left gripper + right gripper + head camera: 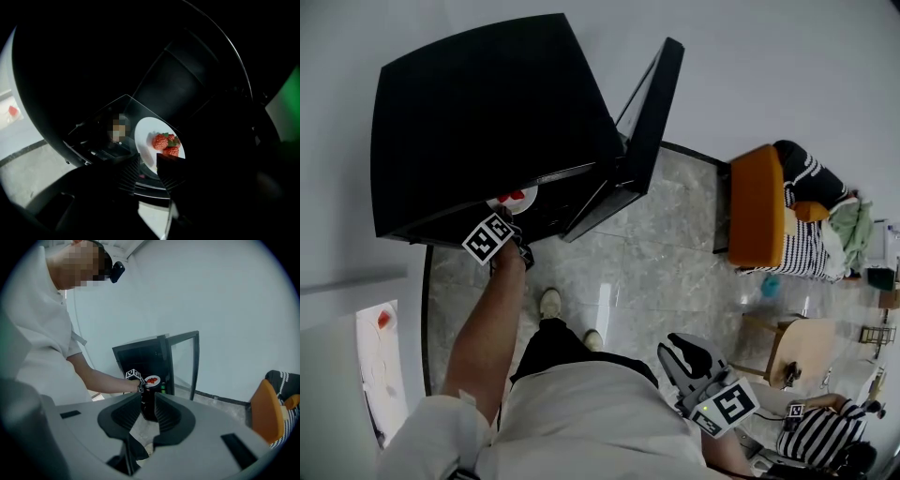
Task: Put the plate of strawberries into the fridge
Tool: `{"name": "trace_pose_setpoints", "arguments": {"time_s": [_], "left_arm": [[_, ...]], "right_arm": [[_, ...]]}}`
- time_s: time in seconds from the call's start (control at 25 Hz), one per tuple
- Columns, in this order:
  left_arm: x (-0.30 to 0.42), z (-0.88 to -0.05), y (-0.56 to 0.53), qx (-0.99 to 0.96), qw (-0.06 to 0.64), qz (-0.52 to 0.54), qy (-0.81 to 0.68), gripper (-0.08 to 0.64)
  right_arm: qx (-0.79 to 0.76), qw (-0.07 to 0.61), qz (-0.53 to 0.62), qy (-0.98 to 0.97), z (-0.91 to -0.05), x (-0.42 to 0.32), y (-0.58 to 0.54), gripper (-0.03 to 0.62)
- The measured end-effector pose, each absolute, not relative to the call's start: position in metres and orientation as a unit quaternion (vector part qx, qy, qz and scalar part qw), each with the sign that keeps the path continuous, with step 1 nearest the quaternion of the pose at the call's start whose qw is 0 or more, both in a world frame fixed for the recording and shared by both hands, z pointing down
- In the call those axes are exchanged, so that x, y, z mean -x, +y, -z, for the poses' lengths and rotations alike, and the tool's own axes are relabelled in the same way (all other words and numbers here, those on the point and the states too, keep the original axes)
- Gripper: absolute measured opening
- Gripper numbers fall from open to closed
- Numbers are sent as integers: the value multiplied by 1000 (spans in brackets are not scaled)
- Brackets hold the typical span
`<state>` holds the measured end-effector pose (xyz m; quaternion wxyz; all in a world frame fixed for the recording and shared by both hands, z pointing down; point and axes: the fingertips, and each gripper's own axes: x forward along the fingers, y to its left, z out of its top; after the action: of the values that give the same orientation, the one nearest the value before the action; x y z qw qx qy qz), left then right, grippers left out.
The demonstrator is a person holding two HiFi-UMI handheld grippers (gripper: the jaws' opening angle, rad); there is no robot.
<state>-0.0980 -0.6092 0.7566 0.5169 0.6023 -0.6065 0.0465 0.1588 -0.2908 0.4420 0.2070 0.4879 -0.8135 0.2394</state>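
Observation:
The black mini fridge (487, 122) stands with its glass door (652, 103) swung open to the right. My left gripper (508, 246) is shut on the near rim of a white plate (147, 136) that carries three red strawberries (167, 143). The plate (514, 199) sits at the fridge's front opening, just past a glass shelf (124, 110). In the right gripper view the plate (152, 380) shows small at the fridge front (140, 355). My right gripper (148, 411) hangs back by my right side (686, 361), open and holding nothing.
An orange chair (757, 216) with striped cloth stands right of the fridge. A wooden stool (797, 349) and a seated person in stripes (825, 433) are at lower right. A white surface with a red item (382, 321) lies at left. Something green (164, 389) sits inside the fridge.

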Motion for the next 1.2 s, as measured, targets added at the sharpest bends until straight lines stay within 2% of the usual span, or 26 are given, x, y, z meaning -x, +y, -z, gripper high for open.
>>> {"name": "trace_pose_setpoints", "arguments": {"time_s": [0.4,0.72,0.84,1.08,1.2], "left_arm": [[88,-723,-579,-629,511,-29,-585,103],[63,-666,-495,-666,525,27,-530,103],[53,-632,-458,-697,510,49,-501,99],[23,-559,-356,-771,480,77,-411,12],[15,-530,-295,-800,460,56,-380,12]], "right_arm": [[-465,189,-218,-837,-437,-163,-280,97],[-410,172,-185,-876,-427,-172,-250,96],[-386,164,-171,-891,-424,-178,-236,92],[-334,137,-167,-918,-424,-188,-194,34],[-304,137,-172,-927,-437,-186,-174,23]]}}
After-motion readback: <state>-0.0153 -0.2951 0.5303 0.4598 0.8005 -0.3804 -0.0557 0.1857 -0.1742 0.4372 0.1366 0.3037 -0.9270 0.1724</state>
